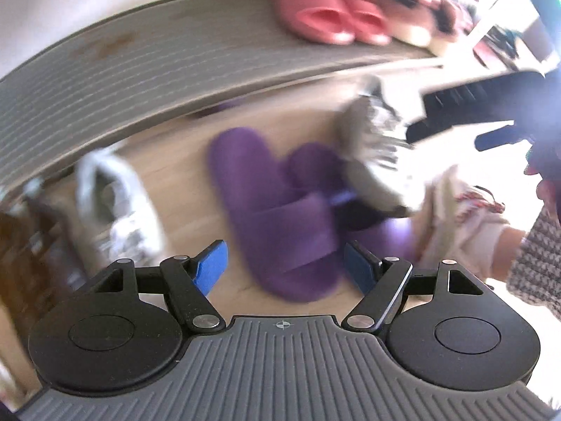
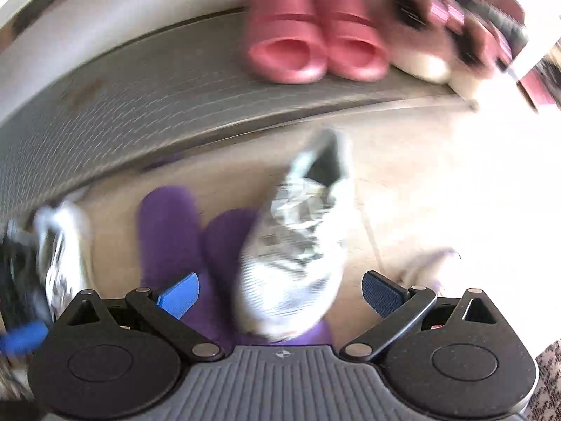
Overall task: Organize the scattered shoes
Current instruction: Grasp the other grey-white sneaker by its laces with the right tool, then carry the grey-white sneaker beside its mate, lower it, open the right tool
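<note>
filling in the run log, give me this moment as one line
left gripper: open, over purple fuzzy slippers | right gripper: open, over white-grey sneaker lying across them | pink rubber slides: paired on grey mat

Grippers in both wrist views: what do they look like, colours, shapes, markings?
Left gripper and right gripper look alike: black linkage arms with silver pivot pins, two black round housings, a ribbed grey centre plate with a small crosshair mark, and blue textured finger pads. A checked knit sleeve shows at the edge.
</note>
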Motion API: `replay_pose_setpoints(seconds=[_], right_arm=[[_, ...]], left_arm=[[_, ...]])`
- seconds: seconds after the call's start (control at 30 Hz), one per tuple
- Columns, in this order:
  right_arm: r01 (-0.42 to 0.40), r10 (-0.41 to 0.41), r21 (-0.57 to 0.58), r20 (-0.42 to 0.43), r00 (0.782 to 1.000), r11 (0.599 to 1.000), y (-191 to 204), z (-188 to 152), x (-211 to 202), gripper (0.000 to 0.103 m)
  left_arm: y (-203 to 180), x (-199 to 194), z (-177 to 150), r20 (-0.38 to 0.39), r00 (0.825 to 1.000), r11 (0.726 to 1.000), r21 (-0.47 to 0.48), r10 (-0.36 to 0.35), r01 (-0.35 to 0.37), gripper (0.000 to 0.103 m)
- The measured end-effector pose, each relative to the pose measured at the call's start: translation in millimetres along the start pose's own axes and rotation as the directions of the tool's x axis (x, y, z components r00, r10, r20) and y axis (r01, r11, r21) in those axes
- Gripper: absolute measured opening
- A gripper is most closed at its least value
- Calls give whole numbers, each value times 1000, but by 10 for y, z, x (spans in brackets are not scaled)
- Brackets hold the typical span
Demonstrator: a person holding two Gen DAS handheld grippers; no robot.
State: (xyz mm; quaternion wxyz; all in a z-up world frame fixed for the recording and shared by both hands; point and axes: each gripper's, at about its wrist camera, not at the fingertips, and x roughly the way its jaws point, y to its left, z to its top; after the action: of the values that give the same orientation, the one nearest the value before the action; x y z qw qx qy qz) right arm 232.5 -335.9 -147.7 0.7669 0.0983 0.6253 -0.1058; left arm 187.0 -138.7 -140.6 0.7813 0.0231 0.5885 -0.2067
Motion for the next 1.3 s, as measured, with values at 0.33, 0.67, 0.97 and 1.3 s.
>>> replay_pose_setpoints(seconds=[0.33,0.67,0.97,1.3], right_arm=[[-152,158,225,-7,987,962,-420,175,394,98],[-30,29,-61,-15,999,998,91,254,1116,101],[-8,8,8,2,1000,1000,124,384,947,64],[-128,148,-170,115,982,977,654,55,100,48]], left_arm=[[-298,375,224,-71,996,998,-18,60,-61,79],[496,242,-33,-145,975,975,-125,168,-186,80],[921,-158,-436,-179,956,962,-103,232,-252,83],[1239,-457,-815,-151,967,936,-258,207,-241,83]])
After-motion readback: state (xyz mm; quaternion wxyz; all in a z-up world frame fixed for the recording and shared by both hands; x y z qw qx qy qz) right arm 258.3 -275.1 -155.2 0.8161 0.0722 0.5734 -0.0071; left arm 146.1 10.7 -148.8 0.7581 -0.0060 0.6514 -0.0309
